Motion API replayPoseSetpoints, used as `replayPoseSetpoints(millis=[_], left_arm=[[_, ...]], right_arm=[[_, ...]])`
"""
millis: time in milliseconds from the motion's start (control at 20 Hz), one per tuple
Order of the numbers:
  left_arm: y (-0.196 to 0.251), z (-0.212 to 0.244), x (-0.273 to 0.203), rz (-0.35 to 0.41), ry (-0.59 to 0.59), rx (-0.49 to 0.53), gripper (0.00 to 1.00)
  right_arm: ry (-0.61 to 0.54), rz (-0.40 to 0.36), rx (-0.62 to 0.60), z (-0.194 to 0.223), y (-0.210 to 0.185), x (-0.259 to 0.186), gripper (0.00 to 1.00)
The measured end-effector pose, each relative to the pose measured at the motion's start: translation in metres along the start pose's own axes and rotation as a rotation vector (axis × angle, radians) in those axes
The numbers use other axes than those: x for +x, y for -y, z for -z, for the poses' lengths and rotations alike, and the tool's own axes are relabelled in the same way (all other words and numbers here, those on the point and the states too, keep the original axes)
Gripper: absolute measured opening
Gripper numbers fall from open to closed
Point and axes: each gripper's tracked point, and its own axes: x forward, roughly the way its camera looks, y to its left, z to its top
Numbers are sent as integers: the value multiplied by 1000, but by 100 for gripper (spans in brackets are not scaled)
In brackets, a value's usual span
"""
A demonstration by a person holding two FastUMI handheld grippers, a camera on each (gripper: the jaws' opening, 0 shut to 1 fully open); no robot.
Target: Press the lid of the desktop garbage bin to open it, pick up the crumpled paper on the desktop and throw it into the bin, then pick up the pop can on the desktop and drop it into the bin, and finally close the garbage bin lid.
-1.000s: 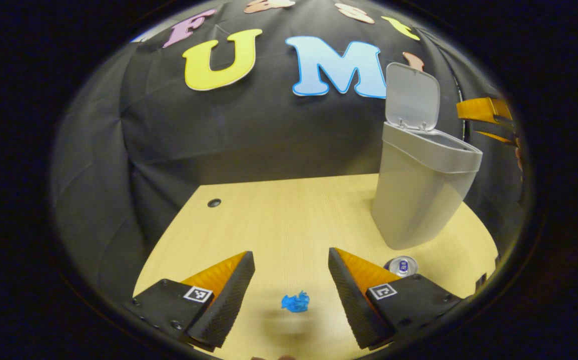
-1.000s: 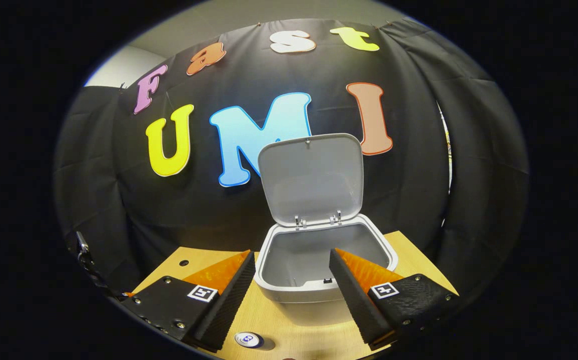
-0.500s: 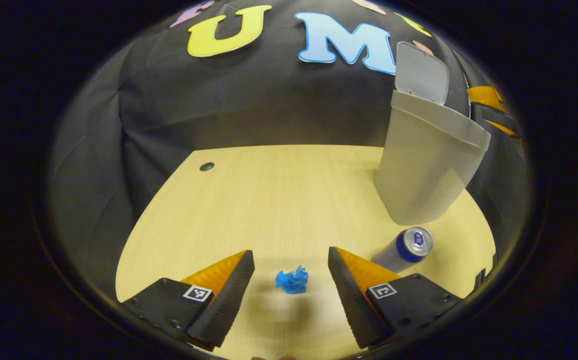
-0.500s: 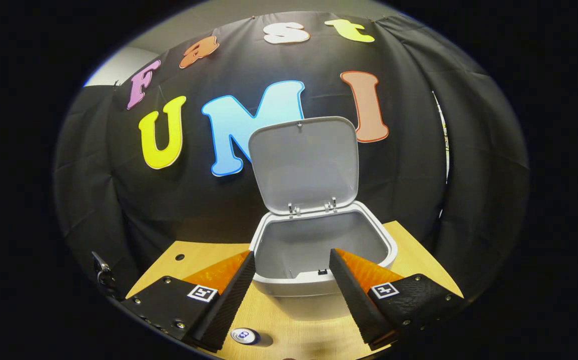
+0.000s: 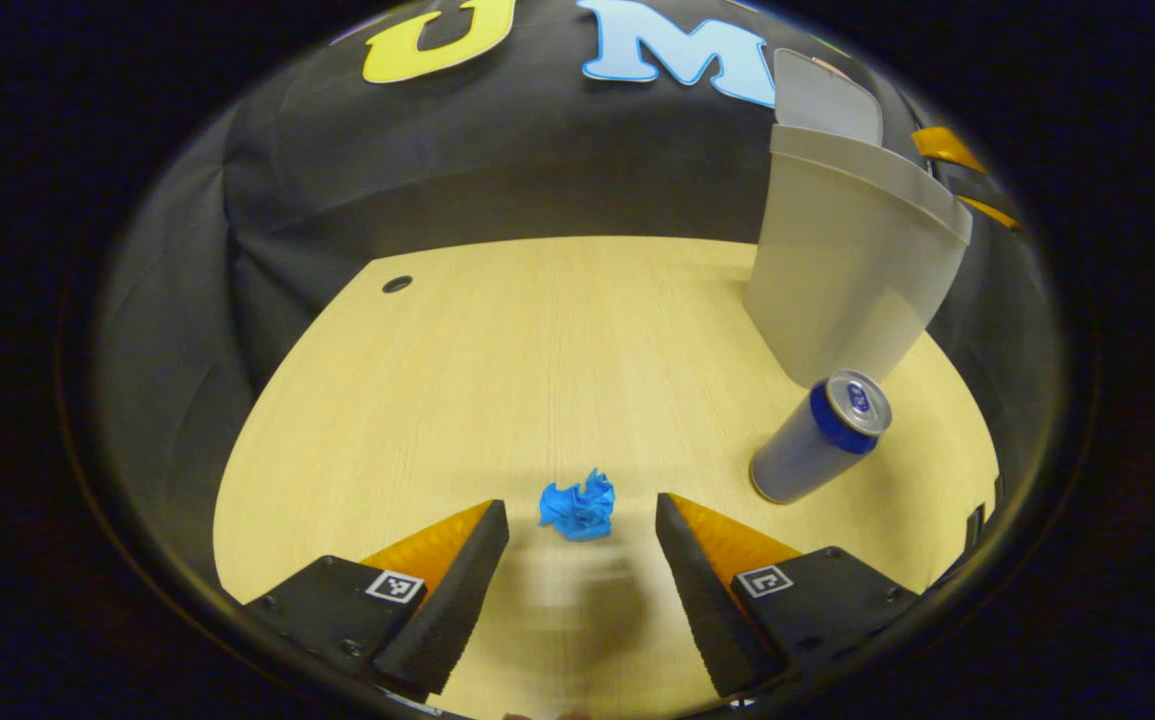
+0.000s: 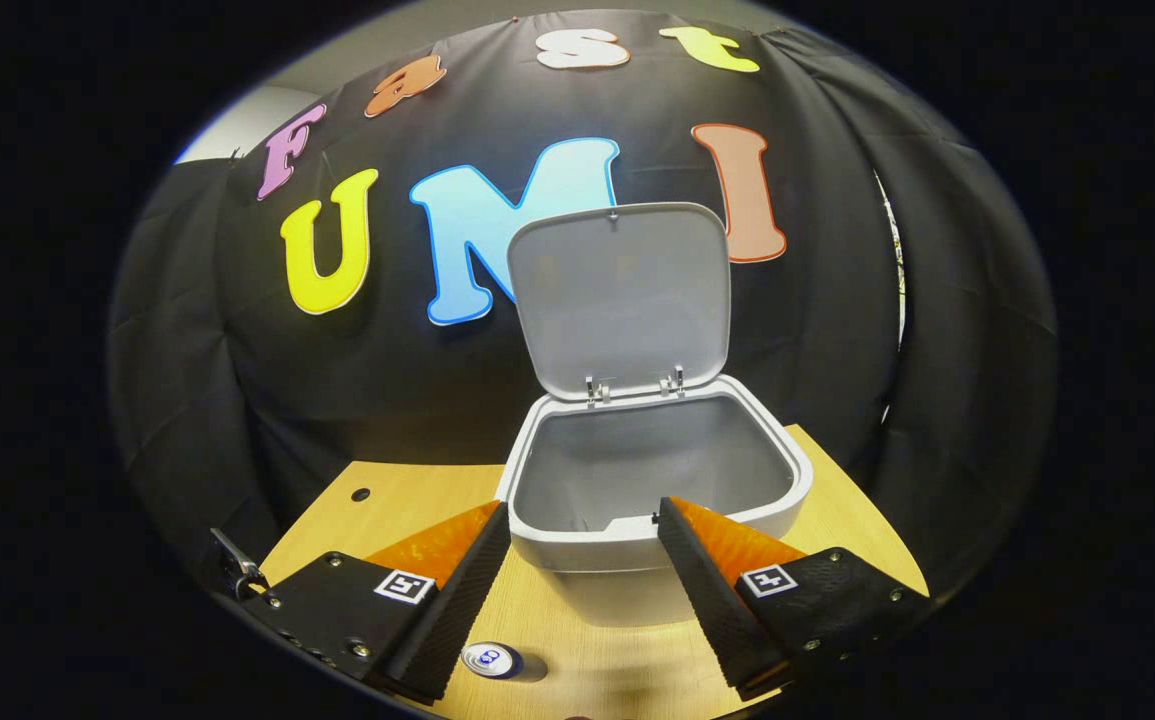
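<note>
One pale wooden worktop (image 5: 557, 340) is filling the floor of the booth, with black cloth hanging as the wall behind it and a small dark round hole (image 5: 397, 284) sitting near its far left corner. In the left gripper view the grey garbage bin (image 5: 842, 270) is standing at the far right of the worktop, its lid (image 5: 827, 98) tipped up and back. In the right gripper view the bin (image 6: 652, 500) is sitting straight ahead, its lid (image 6: 622, 295) standing open on two hinges and the grey inside lying bare.

The pop can (image 5: 819, 436) is standing upright on the worktop just near of the bin, well apart from the paper and to the right of it. In the right gripper view the can's top (image 6: 493, 660) is peeking out low, beside the left finger.

The blue crumpled paper (image 5: 577, 508) is lying on the worktop just beyond the tips of the left gripper (image 5: 582, 530), in line with the gap between its fingers, which are spread wide and touching nothing. The right gripper (image 6: 584, 530) is hanging in front of the bin's near rim, its fingers likewise parted and holding nothing.
</note>
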Motion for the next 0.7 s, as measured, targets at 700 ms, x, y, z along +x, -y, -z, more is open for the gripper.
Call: replayPoseSetpoints(millis=[700], left_arm=[[-7,11,50,42,-41,-64,99]], right_arm=[[-35,10,-28,6,-6,-1,95]])
